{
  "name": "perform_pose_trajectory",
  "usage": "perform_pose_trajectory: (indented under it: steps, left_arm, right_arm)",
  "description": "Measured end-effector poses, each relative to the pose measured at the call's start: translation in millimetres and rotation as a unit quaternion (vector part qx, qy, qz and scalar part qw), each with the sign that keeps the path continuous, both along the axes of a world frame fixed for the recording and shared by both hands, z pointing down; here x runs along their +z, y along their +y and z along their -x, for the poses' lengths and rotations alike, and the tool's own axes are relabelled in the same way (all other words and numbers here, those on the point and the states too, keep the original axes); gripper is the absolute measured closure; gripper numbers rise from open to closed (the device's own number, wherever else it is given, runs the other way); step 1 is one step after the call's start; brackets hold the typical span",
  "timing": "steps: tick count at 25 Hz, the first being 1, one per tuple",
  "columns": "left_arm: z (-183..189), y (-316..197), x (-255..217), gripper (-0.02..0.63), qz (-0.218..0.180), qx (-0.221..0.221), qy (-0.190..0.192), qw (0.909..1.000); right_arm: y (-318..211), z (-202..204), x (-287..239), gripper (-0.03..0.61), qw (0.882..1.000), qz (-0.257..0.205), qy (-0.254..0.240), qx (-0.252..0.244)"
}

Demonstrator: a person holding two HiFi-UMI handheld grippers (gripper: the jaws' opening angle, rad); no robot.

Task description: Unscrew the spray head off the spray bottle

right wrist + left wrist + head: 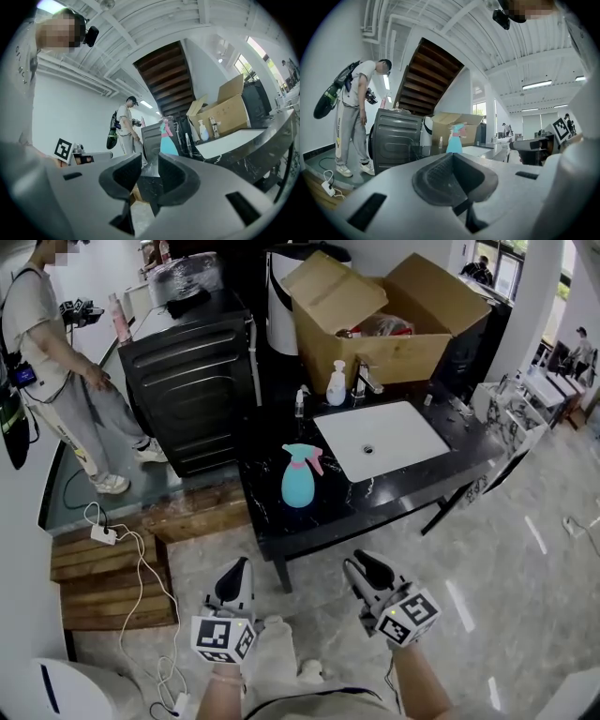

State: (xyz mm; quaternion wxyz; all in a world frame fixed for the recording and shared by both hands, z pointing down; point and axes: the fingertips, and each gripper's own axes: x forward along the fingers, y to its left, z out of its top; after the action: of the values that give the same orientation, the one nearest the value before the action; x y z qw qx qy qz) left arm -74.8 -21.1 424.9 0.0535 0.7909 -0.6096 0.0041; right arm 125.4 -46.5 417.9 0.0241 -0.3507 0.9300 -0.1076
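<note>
The spray bottle (300, 479) stood upright near the front edge of the black countertop (272, 526), towards its front-left corner and just left of the white sink (380, 439). Its pink spray head (309, 457) was on and looked fully screwed down.

Both tools hung well short of the counter, over the floor. The left gripper (235, 570) had its jaws pressed together on nothing. The right gripper (367, 568) had its jaws a little apart, also with nothing between them.

The main risk, as I judged it, was the bottle's light, rounded body. A closed left gripper arriving at it would shove rather than grasp, and could tip it into the sink or off the near edge. So those jaws needed to open before contact.

The right gripper's gap looked narrow for the head. Pinching the trigger or nozzle instead of the collar could fire spray or turn the whole bottle.

If the body was held loosely, twisting would only spin it on the smooth stone.

The cable (141, 559) on the floor to the left was a snag for the person's feet.
</note>
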Motion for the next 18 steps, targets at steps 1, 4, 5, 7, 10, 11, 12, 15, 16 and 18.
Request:
perform_pose_trajectory:
  steps: [1,4,5,7,10,11,12,15,16,18]
  left_arm:
    - [-0.1,-6.3,-1.5,0.609,-0.003,0.004,0.000,1.0000]
    - [-0.5,-29.3,-4.3,0.609,-0.007,0.022,0.002,0.9997]
    - [-0.1,-37.5,-4.4,0.609,-0.006,0.028,0.003,0.9996]
    - [0.7,-53.7,-4.5,0.609,-0.004,0.043,0.004,0.9990]
    - [-0.6,-76.6,-4.9,0.609,-0.001,0.071,0.004,0.9975]
    - [-1.7,-84.1,-5.3,0.609,-0.002,0.080,0.003,0.9968]
    - [-3.0,-91.7,-5.7,0.609,-0.003,0.089,0.002,0.9960]
    - [-9.0,-113.0,-5.1,0.609,-0.004,0.119,-0.004,0.9929]
    - [-11.5,-119.4,-4.6,0.608,-0.005,0.130,-0.006,0.9915]
    - [-16.6,-131.3,-4.4,0.607,-0.007,0.151,-0.008,0.9885]
  right_arm:
    - [-4.7,3.1,-2.2,0.466,1.000,-0.002,-0.002,0.001]
    - [-20.7,13.4,-10.5,0.466,1.000,-0.010,-0.005,0.004]
    - [-26.4,17.6,-12.7,0.466,1.000,-0.012,-0.006,0.005]
    - [-37.9,26.3,-16.3,0.466,1.000,-0.015,-0.006,0.007]
    - [-56.5,35.6,-21.9,0.466,1.000,-0.020,-0.003,0.015]
    - [-63.3,37.6,-23.7,0.466,1.000,-0.022,-0.001,0.017]
    - [-70.5,39.3,-25.3,0.466,1.000,-0.024,0.001,0.020]
    - [-92.7,43.7,-29.8,0.466,0.999,-0.027,0.006,0.026]
    - [-99.6,45.2,-31.2,0.466,0.999,-0.029,0.007,0.028]
    - [-112.2,48.1,-34.7,0.466,0.999,-0.034,0.011,0.033]
